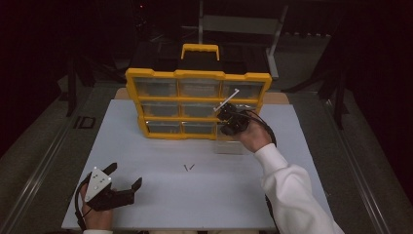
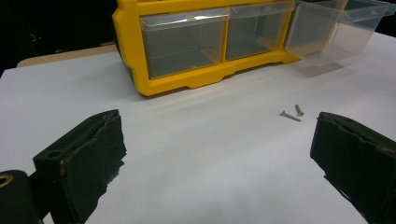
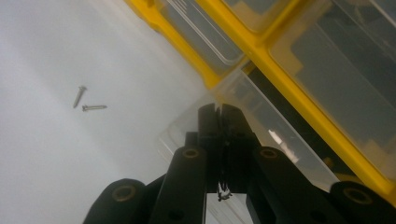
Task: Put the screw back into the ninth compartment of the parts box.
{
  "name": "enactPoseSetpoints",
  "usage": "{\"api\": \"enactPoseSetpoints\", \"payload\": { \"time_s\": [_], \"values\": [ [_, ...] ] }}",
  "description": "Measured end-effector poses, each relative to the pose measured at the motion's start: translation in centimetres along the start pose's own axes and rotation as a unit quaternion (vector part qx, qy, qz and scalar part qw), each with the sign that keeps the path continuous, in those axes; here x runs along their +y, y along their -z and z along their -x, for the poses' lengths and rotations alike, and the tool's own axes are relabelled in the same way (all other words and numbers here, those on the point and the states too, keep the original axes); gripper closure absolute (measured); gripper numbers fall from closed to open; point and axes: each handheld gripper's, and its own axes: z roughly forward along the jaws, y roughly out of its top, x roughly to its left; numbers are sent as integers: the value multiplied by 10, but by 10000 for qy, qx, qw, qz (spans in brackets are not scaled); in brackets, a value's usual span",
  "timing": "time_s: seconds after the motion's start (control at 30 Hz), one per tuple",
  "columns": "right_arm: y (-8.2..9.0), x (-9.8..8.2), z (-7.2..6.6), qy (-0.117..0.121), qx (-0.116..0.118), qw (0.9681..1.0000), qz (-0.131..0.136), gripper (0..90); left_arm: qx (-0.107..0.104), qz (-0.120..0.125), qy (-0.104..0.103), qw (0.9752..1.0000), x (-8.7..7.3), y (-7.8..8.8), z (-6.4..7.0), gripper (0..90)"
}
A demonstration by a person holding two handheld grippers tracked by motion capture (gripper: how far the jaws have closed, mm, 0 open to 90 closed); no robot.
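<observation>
2 screws (image 1: 188, 167) on table (image 1: 160, 195); organizer (image 1: 197, 105) shows 9 drawers.

sleeve (image 1: 292, 187): white | fingers (image 2: 86, 156): black | plate (image 1: 99, 181): grey, three-cornered

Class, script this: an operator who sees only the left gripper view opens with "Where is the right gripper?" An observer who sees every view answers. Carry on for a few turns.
Observer: In the high view the right gripper is at the lower right corner of the yellow organizer, above the pulled-out clear drawer.
Operator: Are its jaws open?
Observer: No. The right gripper view shows them pressed together over the drawer. I cannot tell whether they pinch its wall.
Operator: How many drawers does the organizer have?
Observer: The high view shows three rows of three, with a yellow handle on top.
</observation>
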Motion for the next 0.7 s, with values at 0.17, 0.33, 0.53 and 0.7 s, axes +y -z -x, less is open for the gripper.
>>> {"api": "enactPoseSetpoints", "payload": {
  "time_s": [0.17,0.33,0.53,0.7],
  "values": [
    [0,-4,5,-40,-5,10000,-38,875,4,5,6,10000,0,0,0,31],
    [0,-9,9,-71,-27,9999,-73,874,1,6,7,10000,0,0,0,31],
    [1,-13,13,-129,-12,9999,-89,873,6,9,11,10000,0,1,0,31],
    [2,-15,17,-165,-39,9998,-119,873,3,8,11,10000,0,1,0,32]
  ]
}}
